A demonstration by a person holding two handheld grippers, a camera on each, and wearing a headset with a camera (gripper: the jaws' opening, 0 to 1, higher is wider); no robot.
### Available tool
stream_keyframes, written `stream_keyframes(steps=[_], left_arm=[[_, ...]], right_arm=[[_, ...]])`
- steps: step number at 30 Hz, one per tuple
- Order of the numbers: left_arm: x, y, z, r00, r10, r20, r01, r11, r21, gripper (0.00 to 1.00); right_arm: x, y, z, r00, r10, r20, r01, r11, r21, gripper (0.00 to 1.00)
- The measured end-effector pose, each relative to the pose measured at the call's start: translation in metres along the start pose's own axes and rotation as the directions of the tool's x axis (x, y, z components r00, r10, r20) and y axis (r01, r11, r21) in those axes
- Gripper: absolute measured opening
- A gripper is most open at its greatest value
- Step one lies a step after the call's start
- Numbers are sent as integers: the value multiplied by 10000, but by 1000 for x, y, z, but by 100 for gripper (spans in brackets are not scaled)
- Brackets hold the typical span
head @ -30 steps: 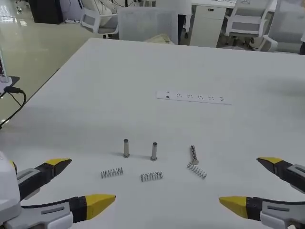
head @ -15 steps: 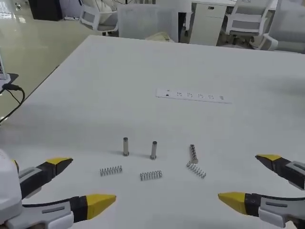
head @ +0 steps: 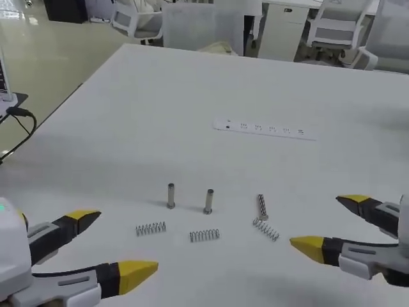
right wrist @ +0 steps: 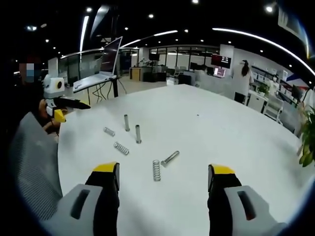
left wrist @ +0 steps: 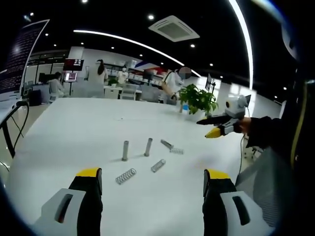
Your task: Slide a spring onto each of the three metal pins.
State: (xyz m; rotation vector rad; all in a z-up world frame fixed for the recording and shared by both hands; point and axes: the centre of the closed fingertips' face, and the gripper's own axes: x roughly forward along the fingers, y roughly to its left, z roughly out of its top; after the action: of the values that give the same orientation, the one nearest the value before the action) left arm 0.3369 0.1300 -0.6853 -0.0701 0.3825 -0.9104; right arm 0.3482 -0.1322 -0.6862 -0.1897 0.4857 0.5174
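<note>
Two metal pins stand upright on the white table, the left pin (head: 170, 195) and the middle pin (head: 209, 201). A third pin (head: 261, 206) lies on its side to their right. Three springs lie in front of them: the left spring (head: 151, 228), the middle spring (head: 204, 235) and the right spring (head: 265, 229), which ends close beside the lying pin. My left gripper (head: 108, 245) hangs open at the lower left, short of the springs. My right gripper (head: 329, 224) is open at the lower right, apart from the right spring. In the right gripper view the lying pin (right wrist: 170, 158) and a spring (right wrist: 156, 170) sit ahead of the jaws.
A white power strip (head: 265, 129) is set flat in the table beyond the pins. Office chairs (head: 329, 29) and desks stand past the far edge. A black cable (head: 19, 131) hangs off the table's left side.
My right gripper has moved slightly left and up toward the right spring. The left gripper has barely shifted. The pins and springs lie as before; the head camera drifted a little.
</note>
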Motion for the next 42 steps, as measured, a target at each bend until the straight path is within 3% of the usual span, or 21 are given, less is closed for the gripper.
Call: stream_keyframes(steps=[9,16,42], left_arm=[[-1,1,1,10000,10,52,-10,10000,-1,82],[-1,1,2,10000,31,69,-31,10000,20,82],[-3,2,2,9999,75,77,-75,10000,-52,81]], right_arm=[[25,-14,17,9998,-170,-82,169,9999,-12,62],[41,-16,25,9997,-192,-169,191,9998,-18,56],[101,-26,0,9868,-263,-1601,442,9930,1093,39]])
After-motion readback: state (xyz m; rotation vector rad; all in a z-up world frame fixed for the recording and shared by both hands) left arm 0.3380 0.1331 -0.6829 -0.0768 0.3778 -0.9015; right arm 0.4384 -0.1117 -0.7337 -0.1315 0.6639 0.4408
